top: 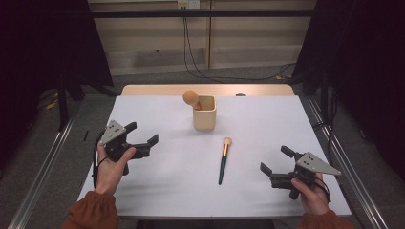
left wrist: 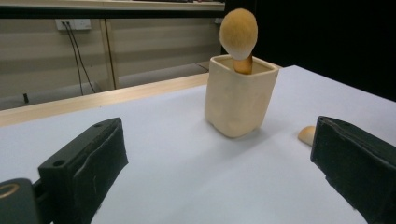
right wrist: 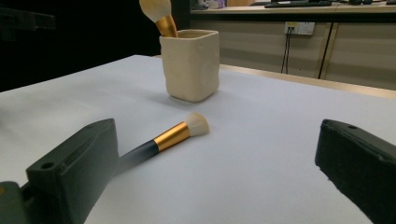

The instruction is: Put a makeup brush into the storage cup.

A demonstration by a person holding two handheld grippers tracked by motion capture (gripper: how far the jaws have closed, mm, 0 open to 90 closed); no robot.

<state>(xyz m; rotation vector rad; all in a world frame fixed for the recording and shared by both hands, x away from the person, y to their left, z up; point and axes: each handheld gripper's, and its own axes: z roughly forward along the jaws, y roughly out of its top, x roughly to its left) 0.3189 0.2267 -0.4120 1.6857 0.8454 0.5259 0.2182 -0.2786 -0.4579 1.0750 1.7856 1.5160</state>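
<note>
A cream square cup (top: 205,113) (left wrist: 239,95) (right wrist: 190,64) stands upright at the far middle of the white table (top: 267,119), with a round-headed makeup brush (top: 192,99) (left wrist: 238,35) (right wrist: 159,14) standing in it. A second brush (top: 223,160) (right wrist: 163,138) with a dark handle, gold ferrule and pale bristles lies flat in front of the cup. Its bristle tip (left wrist: 307,135) peeks beside a jaw in the left gripper view. My left gripper (top: 142,137) (left wrist: 217,172) is open at the left, held in a hand. My right gripper (top: 276,160) (right wrist: 217,172) is open at the right, nothing between its jaws.
A wooden strip (top: 157,89) shows beyond the white sheet at the table's far edge. Cables (top: 200,71) trail over the floor behind. Metal rails (top: 43,171) run along both sides of the table. Dark curtains (top: 47,43) flank the scene.
</note>
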